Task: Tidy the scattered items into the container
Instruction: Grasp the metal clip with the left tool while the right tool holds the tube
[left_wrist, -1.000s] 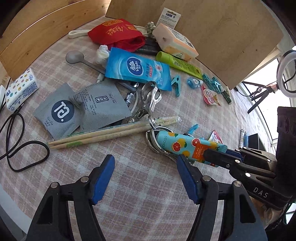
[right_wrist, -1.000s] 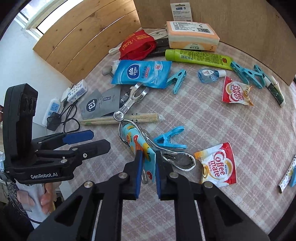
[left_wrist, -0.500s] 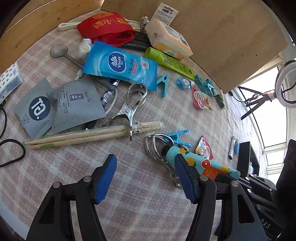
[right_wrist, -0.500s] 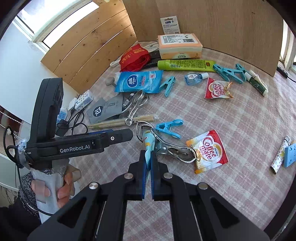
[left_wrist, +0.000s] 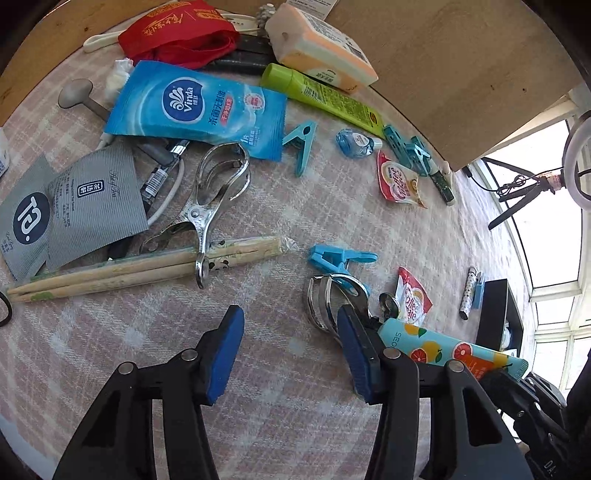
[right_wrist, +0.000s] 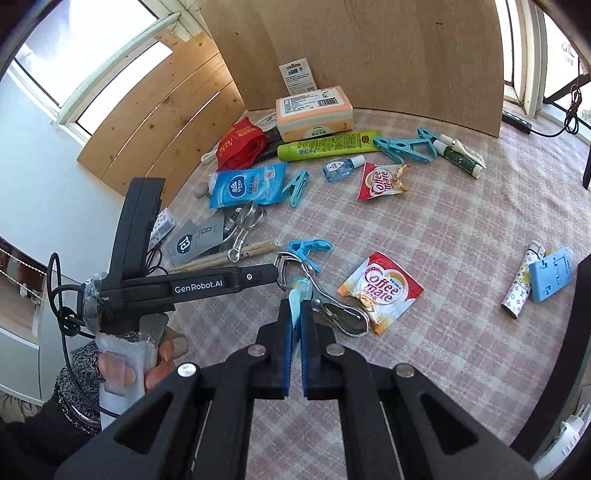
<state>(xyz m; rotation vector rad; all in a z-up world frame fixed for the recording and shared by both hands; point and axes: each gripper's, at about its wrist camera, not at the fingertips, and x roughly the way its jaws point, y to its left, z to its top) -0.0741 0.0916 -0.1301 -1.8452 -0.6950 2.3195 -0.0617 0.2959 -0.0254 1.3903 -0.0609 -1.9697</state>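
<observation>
R tool (right_wrist: 294, 325) clamped on flat end of fruit-print tube (left_wrist: 452, 350), tube lifted off counter (right_wrist: 461, 236), metal clip (right_wrist: 332, 314) partly under it. L tool (left_wrist: 290, 345) half open, jaws closing, nothing betw. pads, above bare cloth beside tube. Chopsticks (left_wrist: 147, 267), blue peg (left_wrist: 340, 256), creamer sachet (right_wrist: 380, 290) scattered mid-counter. Tissue pack (left_wrist: 195, 107), green tube (left_wrist: 325, 98) toward back edge.

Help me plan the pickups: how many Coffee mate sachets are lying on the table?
2. One Coffee mate sachet lies in the middle of the table, beside the metal clamp. The second sachet lies farther back, next to the small blue bottle. More could be hidden under other items.
</observation>
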